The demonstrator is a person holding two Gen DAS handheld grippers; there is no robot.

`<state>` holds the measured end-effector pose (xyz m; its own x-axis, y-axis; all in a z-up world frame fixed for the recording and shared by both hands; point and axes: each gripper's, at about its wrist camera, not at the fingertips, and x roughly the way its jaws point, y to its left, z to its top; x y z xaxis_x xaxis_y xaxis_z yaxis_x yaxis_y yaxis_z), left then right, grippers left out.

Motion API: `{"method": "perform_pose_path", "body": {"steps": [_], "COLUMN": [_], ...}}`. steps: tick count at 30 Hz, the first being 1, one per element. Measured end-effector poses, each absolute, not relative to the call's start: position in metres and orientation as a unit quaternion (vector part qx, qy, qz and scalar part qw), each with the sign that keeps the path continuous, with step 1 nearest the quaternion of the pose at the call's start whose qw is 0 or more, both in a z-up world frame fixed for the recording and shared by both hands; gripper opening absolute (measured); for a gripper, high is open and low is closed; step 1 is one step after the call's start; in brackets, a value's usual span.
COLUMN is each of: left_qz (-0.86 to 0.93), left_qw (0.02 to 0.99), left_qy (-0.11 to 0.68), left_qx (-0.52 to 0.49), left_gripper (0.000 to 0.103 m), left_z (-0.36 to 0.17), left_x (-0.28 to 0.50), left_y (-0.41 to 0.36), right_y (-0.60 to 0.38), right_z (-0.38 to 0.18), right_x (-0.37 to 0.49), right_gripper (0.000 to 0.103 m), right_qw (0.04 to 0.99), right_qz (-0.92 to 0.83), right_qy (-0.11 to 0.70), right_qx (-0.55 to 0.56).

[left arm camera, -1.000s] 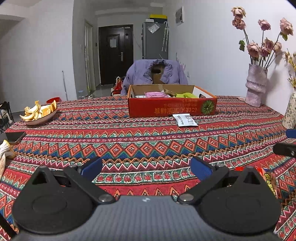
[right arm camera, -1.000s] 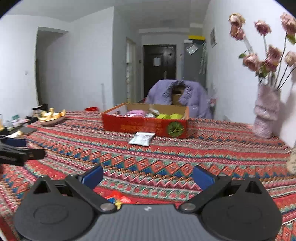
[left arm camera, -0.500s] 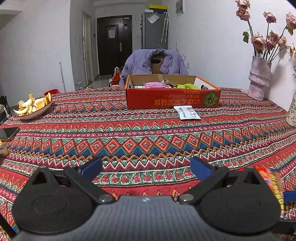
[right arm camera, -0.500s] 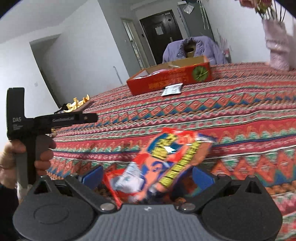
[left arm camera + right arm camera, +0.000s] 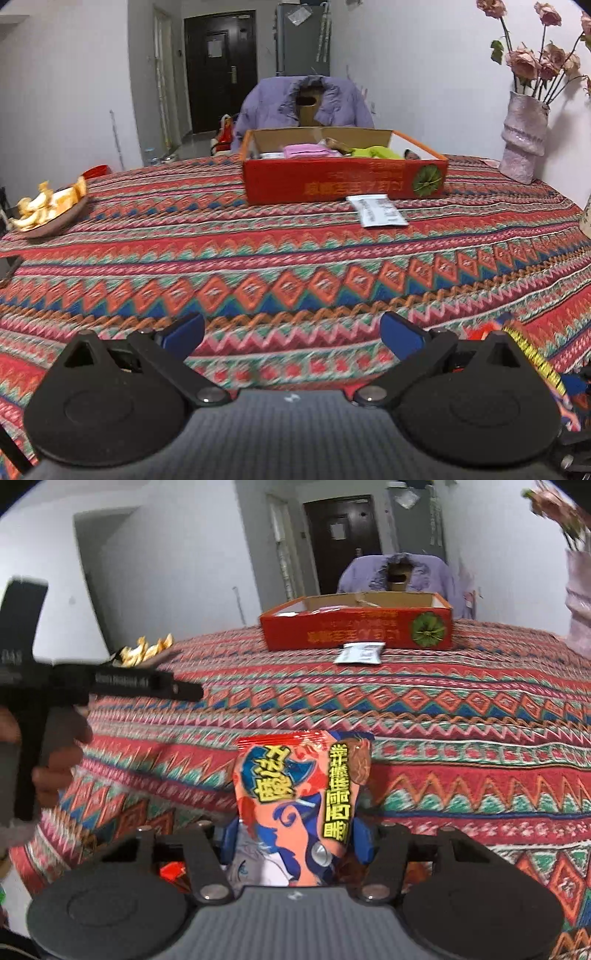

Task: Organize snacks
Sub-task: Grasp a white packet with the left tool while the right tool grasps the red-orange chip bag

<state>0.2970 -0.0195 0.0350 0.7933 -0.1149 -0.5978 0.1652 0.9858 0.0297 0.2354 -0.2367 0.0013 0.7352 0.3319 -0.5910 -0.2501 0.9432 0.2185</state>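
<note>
Between your right claw (image 5: 295, 840) pads, jaws closing on the snack bag (image 5: 301, 794): squeeze gently, then carry to the box (image 5: 356, 627) ahead; left claw (image 5: 291, 330) released.

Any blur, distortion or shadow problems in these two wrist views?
Left wrist: fisheye bends the walls, the tablecloth smears near the open left gripper. Right wrist: dark corners, blurred hand; the snack packet reads sharp in the closing right gripper.

You see a dish of orange peel (image 5: 48, 214) at the surface's left edge, a vase of dried roses (image 5: 524, 136) at far right, and a purple jacket (image 5: 306, 107) draped over the chair beyond.
</note>
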Motion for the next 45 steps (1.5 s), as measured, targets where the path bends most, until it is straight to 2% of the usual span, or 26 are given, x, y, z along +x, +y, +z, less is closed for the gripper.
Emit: {"method": "perform_pose_path", "body": {"steps": [5,11,15,19,22,24,27,29,32,38,45], "left_qz": [-0.088,-0.074,-0.083,-0.099,-0.102,-0.091,-0.083,-0.08,-0.077,-0.08,-0.069], "left_qw": [0.951,0.937,0.941,0.937,0.933,0.929,0.933,0.932,0.927,0.95,0.961], "left_qy": [0.29,0.34,0.325,0.332,0.343,0.357,0.349,0.353,0.366,0.301,0.266], "left_qx": [0.064,0.018,0.038,0.05,0.041,0.036,0.039,0.034,0.036,0.025,0.015], "left_gripper": [0.103,0.103,0.102,0.09,0.076,0.074,0.054,0.048,0.045,0.045,0.045], "left_z": [0.03,0.018,0.009,-0.004,-0.009,-0.013,-0.012,-0.01,0.001,0.044,0.073], "left_x": [0.329,0.412,0.462,0.5,0.514,0.523,0.522,0.519,0.506,0.421,0.318], "left_y": [-0.059,-0.095,-0.127,-0.15,-0.156,-0.158,-0.16,-0.159,-0.154,-0.12,-0.075], "right_y": [-0.276,-0.319,-0.336,-0.348,-0.353,-0.353,-0.352,-0.351,-0.348,-0.337,-0.321], "right_z": [0.016,0.036,0.038,0.035,0.03,0.026,0.022,0.022,0.024,0.036,0.046], "right_x": [0.272,0.324,0.351,0.367,0.376,0.378,0.379,0.379,0.374,0.351,0.313], "right_gripper": [0.057,0.057,0.057,0.057,0.057,0.057,0.057,0.057,0.057,0.057,0.057], "right_qw": [0.944,0.957,0.957,0.958,0.957,0.955,0.954,0.954,0.955,0.956,0.955], "right_qz": [0.119,0.095,0.097,0.096,0.098,0.099,0.101,0.103,0.105,0.121,0.139], "right_qy": [0.304,0.271,0.267,0.263,0.265,0.268,0.27,0.268,0.264,0.257,0.248], "right_qx": [0.045,0.042,0.053,0.061,0.073,0.079,0.083,0.085,0.084,0.075,0.079]}}
